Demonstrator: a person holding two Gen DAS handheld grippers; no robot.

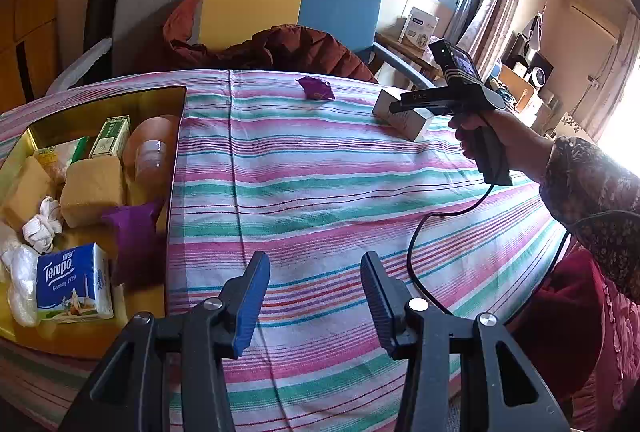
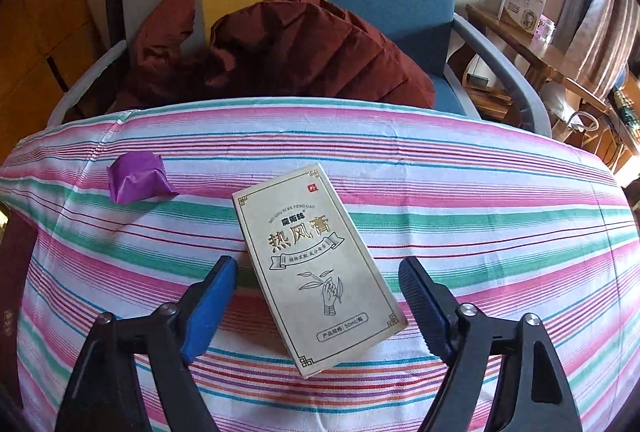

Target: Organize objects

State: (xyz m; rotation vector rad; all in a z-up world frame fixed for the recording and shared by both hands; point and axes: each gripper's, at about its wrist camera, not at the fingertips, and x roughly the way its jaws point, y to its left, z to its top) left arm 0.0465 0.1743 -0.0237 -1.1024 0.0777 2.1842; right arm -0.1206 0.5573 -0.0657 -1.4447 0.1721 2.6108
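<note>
Right claw (image 2: 316,296) astride cream box (image 2: 316,272)

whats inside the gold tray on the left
The gold tray holds a Tempo tissue pack, two sponges, a green box, a purple packet and white wrapped bits. Anything beneath them is covered.

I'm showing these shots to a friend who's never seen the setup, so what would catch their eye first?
Probably the pale box with Chinese lettering, lying on the striped tablecloth between the open fingers of the right gripper, which do not touch it. Next, the gold tray at the cloth's left edge, crowded with a blue Tempo tissue pack, sponges and small boxes. A purple wrapper lies alone near the far edge.
</note>
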